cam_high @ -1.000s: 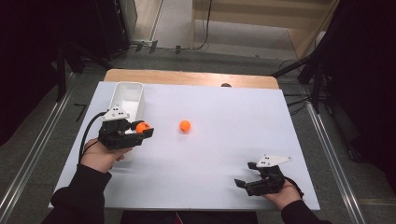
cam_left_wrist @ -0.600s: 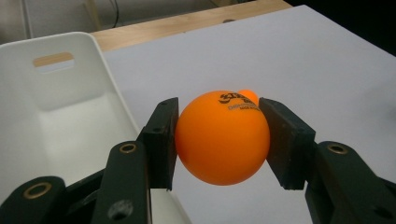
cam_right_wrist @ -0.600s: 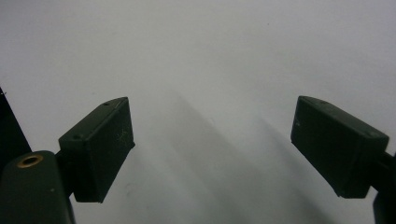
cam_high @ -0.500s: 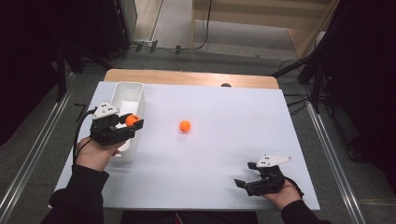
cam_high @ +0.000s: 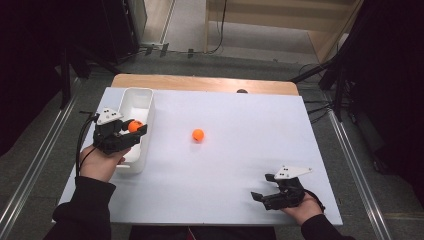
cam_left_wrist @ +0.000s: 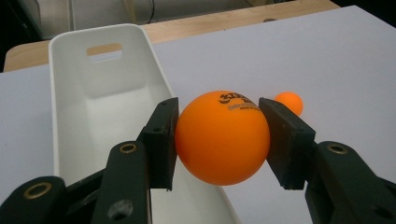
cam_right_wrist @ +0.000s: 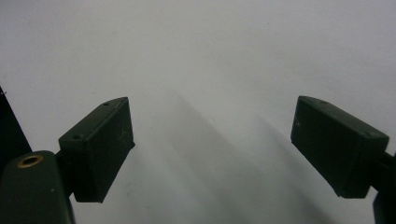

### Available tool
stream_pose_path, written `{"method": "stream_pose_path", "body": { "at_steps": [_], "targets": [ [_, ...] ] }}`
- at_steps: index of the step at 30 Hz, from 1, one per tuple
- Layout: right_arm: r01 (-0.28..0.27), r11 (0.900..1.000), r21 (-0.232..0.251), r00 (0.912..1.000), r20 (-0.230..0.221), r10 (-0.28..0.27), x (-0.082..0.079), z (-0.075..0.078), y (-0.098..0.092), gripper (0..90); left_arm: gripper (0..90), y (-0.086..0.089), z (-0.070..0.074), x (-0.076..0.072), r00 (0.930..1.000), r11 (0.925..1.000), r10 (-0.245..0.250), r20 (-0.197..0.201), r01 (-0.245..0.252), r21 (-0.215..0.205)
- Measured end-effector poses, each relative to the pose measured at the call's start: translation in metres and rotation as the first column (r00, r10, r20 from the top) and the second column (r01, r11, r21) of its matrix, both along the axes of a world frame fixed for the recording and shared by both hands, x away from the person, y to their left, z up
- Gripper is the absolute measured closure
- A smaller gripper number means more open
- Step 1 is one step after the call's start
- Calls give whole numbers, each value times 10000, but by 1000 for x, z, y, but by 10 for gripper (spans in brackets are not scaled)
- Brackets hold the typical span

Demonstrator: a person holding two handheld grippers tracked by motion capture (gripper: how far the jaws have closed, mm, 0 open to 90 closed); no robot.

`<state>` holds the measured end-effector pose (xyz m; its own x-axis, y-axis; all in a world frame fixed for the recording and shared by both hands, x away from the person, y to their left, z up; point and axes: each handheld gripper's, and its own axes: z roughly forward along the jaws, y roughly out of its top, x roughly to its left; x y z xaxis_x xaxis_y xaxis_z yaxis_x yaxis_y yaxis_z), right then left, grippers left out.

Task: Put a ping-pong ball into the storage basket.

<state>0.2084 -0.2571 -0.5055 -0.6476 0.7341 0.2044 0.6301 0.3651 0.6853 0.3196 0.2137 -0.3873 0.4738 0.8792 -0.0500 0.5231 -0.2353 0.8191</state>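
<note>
Since the earlier frames the left claw (cam_high: pixel 134 131) has carried its small glossy orange plastic ball (cam_high: pixel 133 126) from the bare table surface beside the bin to above the bin's right wall; the ball has been clamped the whole way. The right claw (cam_high: pixel 264 187) has kept its place near the table's front edge.

In the left gripper view the left claw (cam_left_wrist: pixel 219 140) grasps the ball (cam_left_wrist: pixel 222 137) by its two sides, both black pads pressed flat against it, with printed lettering on the ball's top facing the camera. Below and to the claw's left lies the long white plastic bin (cam_left_wrist: pixel 100 107), with a handle slot in its far end wall. A second orange ball (cam_left_wrist: pixel 289 102) rests on the white table (cam_left_wrist: pixel 345 60) beyond the claw's right jaw, well apart from the bin.

The right claw (cam_right_wrist: pixel 212 149) is released, its jaws spread wide with nothing between them, hovering just above the table surface.
</note>
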Motion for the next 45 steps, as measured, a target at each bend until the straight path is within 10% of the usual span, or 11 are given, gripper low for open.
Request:
{"method": "stream_pose_path", "body": {
  "at_steps": [45],
  "targets": [
    [-8, 10000, 39, 10000, 79, 8, 0, 0, 0, 117, 502, 0, -19, 61, 9922, 9931, 1175, -408, -1176, -11]
  ]
}}
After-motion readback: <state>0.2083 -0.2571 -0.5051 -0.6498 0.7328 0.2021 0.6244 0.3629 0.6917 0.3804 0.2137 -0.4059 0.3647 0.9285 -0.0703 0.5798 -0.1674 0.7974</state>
